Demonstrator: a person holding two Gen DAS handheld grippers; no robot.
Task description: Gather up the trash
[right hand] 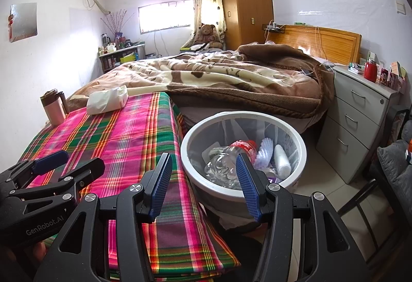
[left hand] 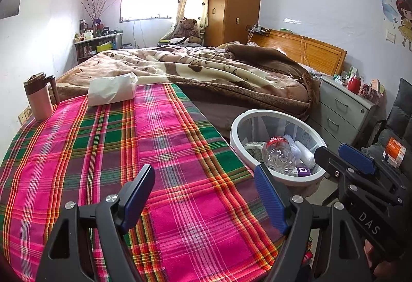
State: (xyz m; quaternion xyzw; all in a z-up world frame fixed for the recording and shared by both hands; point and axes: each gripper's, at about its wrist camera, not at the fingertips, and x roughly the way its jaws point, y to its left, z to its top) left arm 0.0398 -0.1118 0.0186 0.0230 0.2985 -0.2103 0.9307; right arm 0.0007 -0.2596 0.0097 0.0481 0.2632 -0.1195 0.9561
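Fingers of the left gripper [left hand: 206, 194] and the right gripper [right hand: 203, 184] stand apart, grasping nothing; beyond the right's tips, a wastebasket [right hand: 296, 132] holds a plastic bottle [right hand: 226, 163].

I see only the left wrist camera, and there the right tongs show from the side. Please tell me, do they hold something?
Observer: No. The right tongs are open, with nothing clamped between their pads.
Operator: What lies in front of them?
Observer: The white bin. A clear bottle lies inside it, and no pad touches it.
Operator: What stands on the floor to the right of the bin?
Observer: A dark chair frame, close beside the bin.
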